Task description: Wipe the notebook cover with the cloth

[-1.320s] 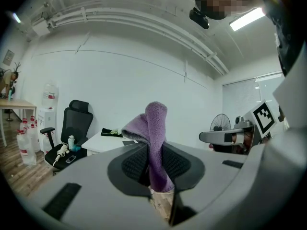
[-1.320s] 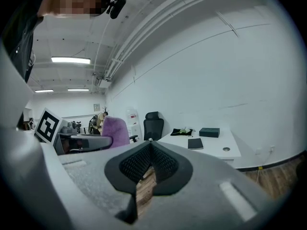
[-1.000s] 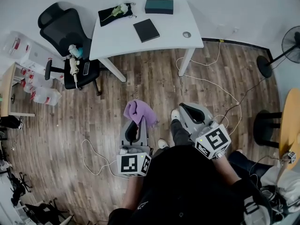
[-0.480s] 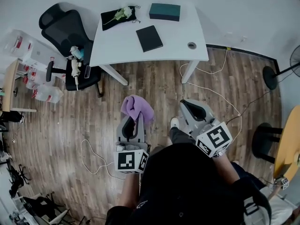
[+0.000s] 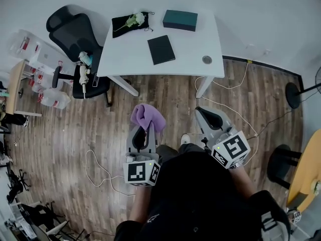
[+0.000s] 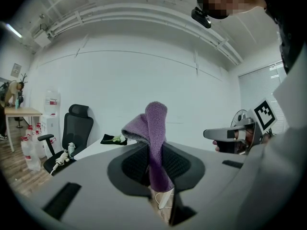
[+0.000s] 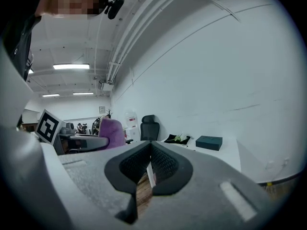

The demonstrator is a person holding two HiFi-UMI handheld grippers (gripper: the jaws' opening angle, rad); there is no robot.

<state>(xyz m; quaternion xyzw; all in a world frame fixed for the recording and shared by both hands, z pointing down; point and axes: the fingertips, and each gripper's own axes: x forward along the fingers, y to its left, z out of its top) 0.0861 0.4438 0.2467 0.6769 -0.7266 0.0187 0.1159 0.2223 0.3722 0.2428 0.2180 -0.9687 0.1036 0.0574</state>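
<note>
Well short of the surface (image 5: 193, 41), left tongs (image 5: 144, 130) clamp the purple cloth (image 5: 148, 116); right tongs (image 5: 203, 113) closed, empty. Advise reaching the notebook (image 5: 161, 49) squarely, cloth leading.

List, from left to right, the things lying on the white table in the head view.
On the white table: black cloth with the white flower → notebook → teal box → small round grey disc.
</note>
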